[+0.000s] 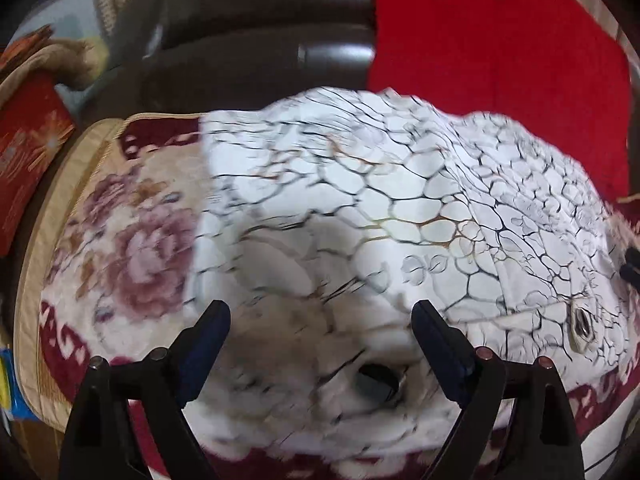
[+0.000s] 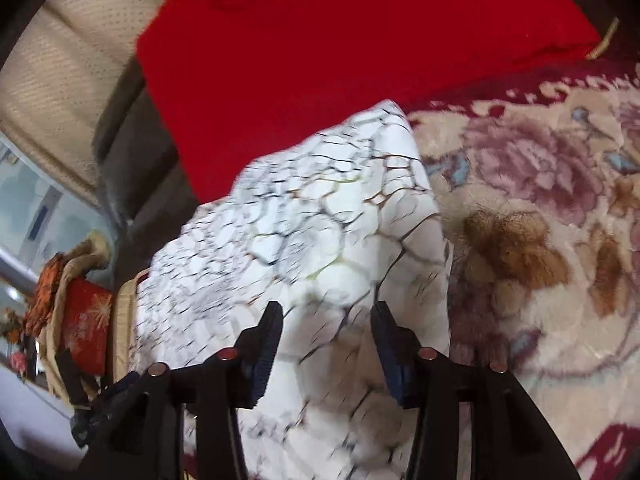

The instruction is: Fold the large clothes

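Note:
A large white garment (image 1: 400, 208) printed with a dark and gold crackle net lies bunched on a plush floral blanket (image 1: 132, 248). Near its right edge sits a small diamond-shaped emblem (image 1: 582, 326). My left gripper (image 1: 320, 320) hovers over the garment's near part, jaws wide open, nothing between the pads. In the right wrist view the same garment (image 2: 304, 232) runs from the near edge up to a folded corner. My right gripper (image 2: 326, 320) stands over it with the jaws partly apart; the cloth shows behind the gap and the pads do not press on it.
A bright red cloth (image 2: 340, 40) lies beyond the garment at the back. The blanket's beige border (image 1: 44, 240) marks the left edge. Beyond it are a red patterned cushion (image 1: 28, 160) and dark furniture (image 1: 260, 32). A beige mesh surface (image 2: 60, 60) stands at the far left.

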The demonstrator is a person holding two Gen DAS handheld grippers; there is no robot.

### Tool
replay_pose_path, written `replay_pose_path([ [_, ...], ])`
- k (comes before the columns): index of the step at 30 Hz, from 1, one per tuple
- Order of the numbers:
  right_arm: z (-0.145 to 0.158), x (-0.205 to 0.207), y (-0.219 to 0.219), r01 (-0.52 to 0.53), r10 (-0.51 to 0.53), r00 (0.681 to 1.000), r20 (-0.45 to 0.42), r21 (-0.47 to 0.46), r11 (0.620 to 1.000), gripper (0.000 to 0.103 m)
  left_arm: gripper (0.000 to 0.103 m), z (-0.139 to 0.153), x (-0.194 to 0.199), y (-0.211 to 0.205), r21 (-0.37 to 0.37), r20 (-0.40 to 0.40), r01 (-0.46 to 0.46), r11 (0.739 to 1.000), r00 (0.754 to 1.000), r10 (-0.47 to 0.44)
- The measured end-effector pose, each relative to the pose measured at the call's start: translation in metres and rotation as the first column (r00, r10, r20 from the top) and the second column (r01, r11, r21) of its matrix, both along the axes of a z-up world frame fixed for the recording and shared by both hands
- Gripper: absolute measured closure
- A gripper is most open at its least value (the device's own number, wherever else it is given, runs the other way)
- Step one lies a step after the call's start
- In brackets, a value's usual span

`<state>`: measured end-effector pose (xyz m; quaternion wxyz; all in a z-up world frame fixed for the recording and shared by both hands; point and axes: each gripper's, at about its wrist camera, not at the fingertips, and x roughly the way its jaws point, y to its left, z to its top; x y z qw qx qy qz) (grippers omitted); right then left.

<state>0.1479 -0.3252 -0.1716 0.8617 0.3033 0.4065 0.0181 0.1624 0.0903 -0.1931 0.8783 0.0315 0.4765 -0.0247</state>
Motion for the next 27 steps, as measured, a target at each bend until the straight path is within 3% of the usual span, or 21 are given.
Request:
replay_pose_path([
  [4, -0.006, -0.024, 0.010, -0.027, 0.027, 1.000, 0.003, 0.004, 1.000, 0.048, 0.011, 0.008, -0.026, 0.030, -0.045, 0.048, -0.064, 0.997, 0.997, 0.066],
  [7, -0.019, -0.028, 0.013, -0.039, 0.038, 0.999, -0.010, -0.045, 0.998, 0.047, 0.011, 0.006, -0.041, 0.048, -0.061, 0.039, -0.126, 0.990, 0.991, 0.129],
  [10, -0.012, -0.029, 0.013, -0.025, 0.025, 0.999, -0.032, -0.025, 0.999, 0.048, 0.011, 0.002, -0.053, 0.063, -0.089, 0.018, -0.166, 0.982, 0.986, 0.168],
  [14, 0.003, -0.038, 0.018, -0.034, 0.034, 0.999, 0.024, 0.013, 0.999, 0.046, 0.011, 0.000, -0.070, 0.075, -0.178, 0.004, -0.179, 0.968, 0.983, 0.183],
  [17, -0.005, -0.039, 0.025, -0.050, 0.049, 0.999, -0.011, -0.044, 0.998, 0.046, 0.011, -0.002, -0.078, 0.080, -0.256, -0.009, -0.200, 0.946, 0.979, 0.204],
  [20, -0.027, -0.035, 0.023, -0.060, 0.059, 0.998, -0.037, -0.025, 0.998, 0.047, 0.011, -0.006, -0.077, 0.081, -0.325, -0.033, -0.201, 0.924, 0.979, 0.201],
  [27, -0.026, -0.034, 0.028, -0.099, 0.096, 0.995, -0.036, -0.079, 0.992, 0.047, 0.011, -0.024, -0.063, 0.077, -0.456, -0.094, -0.249, 0.854, 0.968, 0.233],
])
